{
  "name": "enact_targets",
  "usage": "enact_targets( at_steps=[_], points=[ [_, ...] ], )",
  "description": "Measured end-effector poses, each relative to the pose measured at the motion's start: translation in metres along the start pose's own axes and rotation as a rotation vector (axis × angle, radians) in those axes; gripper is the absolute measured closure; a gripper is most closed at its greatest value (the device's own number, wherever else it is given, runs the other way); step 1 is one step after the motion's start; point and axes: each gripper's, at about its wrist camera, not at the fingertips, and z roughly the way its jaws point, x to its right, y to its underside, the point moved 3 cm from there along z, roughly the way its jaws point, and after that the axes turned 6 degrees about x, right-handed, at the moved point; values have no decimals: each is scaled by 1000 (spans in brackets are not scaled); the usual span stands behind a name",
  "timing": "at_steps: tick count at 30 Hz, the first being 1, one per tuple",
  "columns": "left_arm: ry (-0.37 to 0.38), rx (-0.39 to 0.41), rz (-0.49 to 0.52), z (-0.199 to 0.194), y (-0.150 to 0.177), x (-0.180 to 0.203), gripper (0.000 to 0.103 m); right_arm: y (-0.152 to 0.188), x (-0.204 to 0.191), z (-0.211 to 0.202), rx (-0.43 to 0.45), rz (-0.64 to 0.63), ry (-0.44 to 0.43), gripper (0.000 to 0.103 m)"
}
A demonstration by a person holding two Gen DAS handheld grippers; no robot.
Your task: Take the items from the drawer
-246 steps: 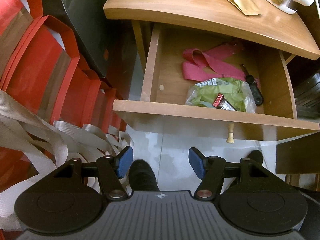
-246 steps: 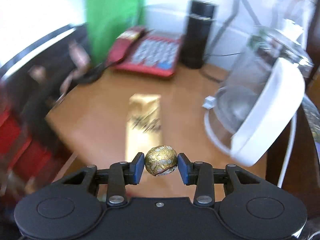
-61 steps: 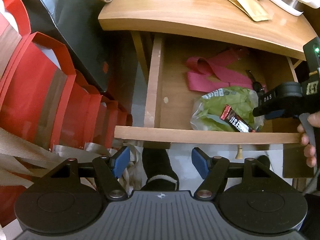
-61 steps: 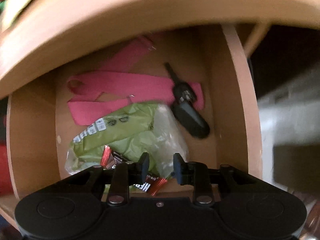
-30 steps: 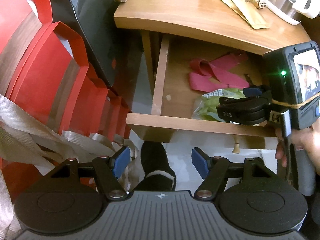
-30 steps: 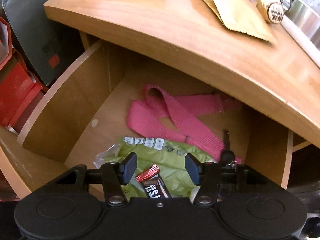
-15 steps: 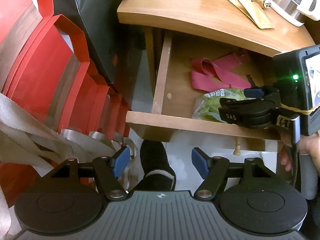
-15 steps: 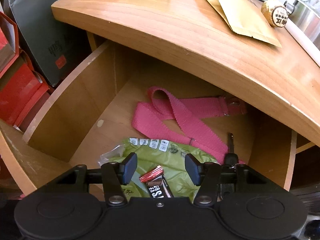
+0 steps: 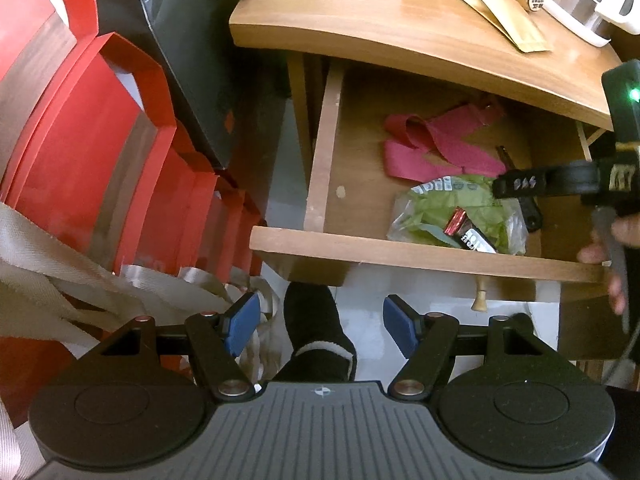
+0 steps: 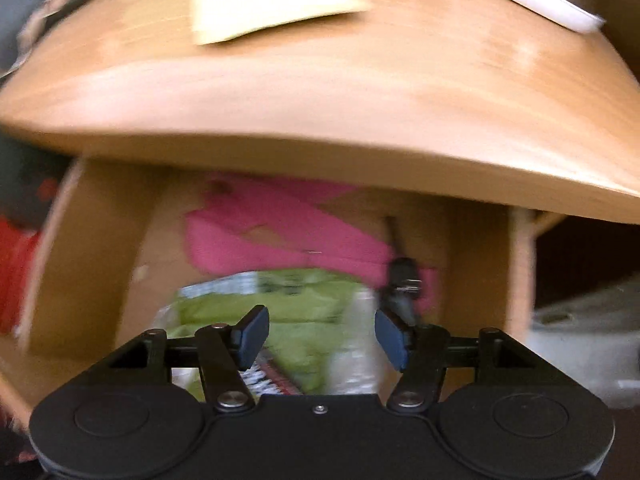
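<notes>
the open light-wood drawer (image 9: 420, 254) under the curved wooden tabletop (image 9: 384, 20) holds a folded pink webbing strap (image 9: 436, 146), a crinkled green-and-clear plastic bag (image 9: 436, 208) with a dark red-ended candy bar (image 9: 470, 234) lying on it, and a black key fob (image 9: 530, 212) just beside the bag. the right gripper (image 10: 320, 330) hangs over the bag inside the drawer, jaws wide and empty; its view is blurred. the left gripper (image 9: 320, 322) hovers in front of the drawer above the floor, jaws wide, gripping nothing. red paper gift bags (image 9: 100, 128) stand to the left.
</notes>
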Motion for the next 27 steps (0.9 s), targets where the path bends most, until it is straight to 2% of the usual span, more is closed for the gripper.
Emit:
enact_targets(
  at_steps=[5,9,15,20,27],
  points=[
    [-2,-7,2,4,0,1,31,-1,23,12,-78,94,-13,46],
    [-2,-8,9,5,2,3,31,0,22,15,-97,61,-15,46],
    [-6,-13,6,8,2,3,31,3,11,5,-95,-165,-24,48],
    [-1,-14,19,9,3,7,31,10,-11,6,-103,-428,-65,49],
    [-9,-20,20,13,2,6,31,11,-41,21,-172,-531,-188,53]
  ],
)
